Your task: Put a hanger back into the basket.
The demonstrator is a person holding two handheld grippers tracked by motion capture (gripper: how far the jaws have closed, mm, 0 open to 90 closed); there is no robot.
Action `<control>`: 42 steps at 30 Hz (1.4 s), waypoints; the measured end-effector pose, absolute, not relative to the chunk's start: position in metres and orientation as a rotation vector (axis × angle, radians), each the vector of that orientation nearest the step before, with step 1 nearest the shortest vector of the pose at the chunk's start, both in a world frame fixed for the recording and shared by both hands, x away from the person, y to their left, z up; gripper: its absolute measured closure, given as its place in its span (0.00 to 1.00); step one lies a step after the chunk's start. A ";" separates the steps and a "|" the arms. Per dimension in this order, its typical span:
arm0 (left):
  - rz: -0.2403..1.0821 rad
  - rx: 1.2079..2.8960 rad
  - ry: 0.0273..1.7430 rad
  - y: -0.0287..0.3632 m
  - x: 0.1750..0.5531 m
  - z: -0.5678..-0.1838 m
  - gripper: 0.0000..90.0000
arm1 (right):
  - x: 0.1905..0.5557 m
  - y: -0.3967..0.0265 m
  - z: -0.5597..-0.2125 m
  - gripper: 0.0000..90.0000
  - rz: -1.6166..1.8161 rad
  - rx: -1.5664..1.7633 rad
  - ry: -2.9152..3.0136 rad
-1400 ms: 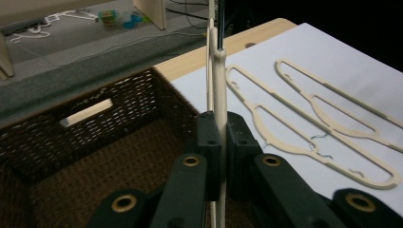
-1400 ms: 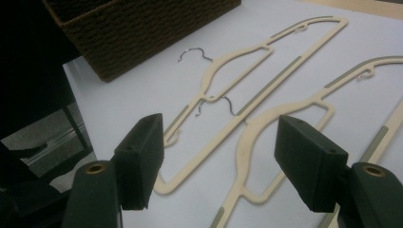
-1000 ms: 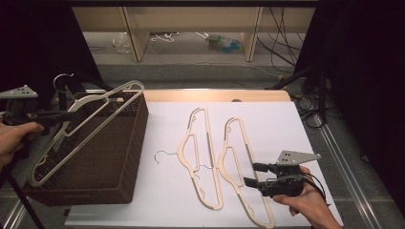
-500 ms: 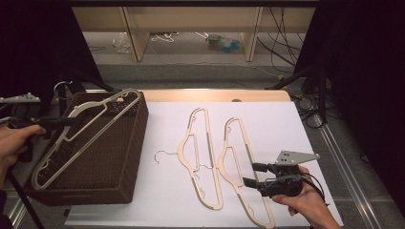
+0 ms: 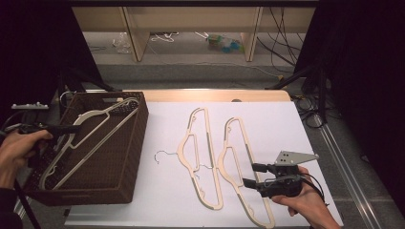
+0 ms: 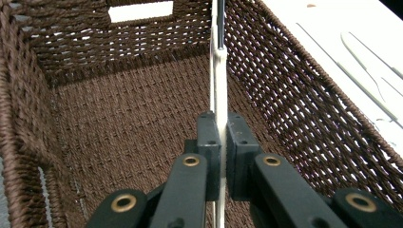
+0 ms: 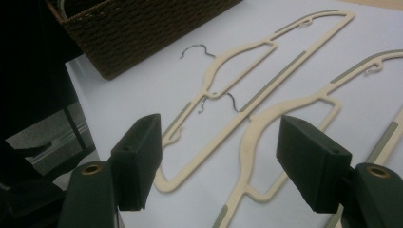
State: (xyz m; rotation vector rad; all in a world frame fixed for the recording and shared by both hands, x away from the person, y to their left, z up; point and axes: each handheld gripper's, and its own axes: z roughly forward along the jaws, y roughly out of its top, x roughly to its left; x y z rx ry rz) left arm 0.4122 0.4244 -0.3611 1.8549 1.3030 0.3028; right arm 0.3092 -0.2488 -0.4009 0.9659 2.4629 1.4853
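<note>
My left tool (image 5: 71, 129) clenched on hanger (image 5: 90, 138), lowering it into basket (image 5: 136, 143) at bench's left edge. My right tool (image 5: 253, 175) released, above next hanger (image 5: 243, 167) near bench's front edge. Next: let go inside basket, then pinch next hanger.

We see a brown woven basket (image 5: 122, 162) at the left of the white table (image 5: 296, 124), with a cream hanger (image 5: 83, 140) lying tilted inside it. The left gripper (image 5: 71, 129) is clamped on that hanger. Two more cream hangers, one nearer the basket (image 5: 198, 157) and one beside it (image 5: 243, 167), lie flat on the table. The right gripper (image 5: 250, 175) hovers with its jaws apart beside the second hanger.
</note>
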 end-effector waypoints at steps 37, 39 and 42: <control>0.546 1.929 1.259 0.375 0.382 -0.338 0.43 | 0.309 -0.241 -0.405 0.35 1.464 0.981 2.493; 0.534 1.929 1.224 0.361 0.376 -0.336 0.40 | 0.309 -0.240 -0.405 0.35 1.459 0.976 2.505; 0.512 1.947 1.133 0.336 0.366 -0.333 0.37 | 0.310 -0.238 -0.406 0.33 1.458 0.967 2.500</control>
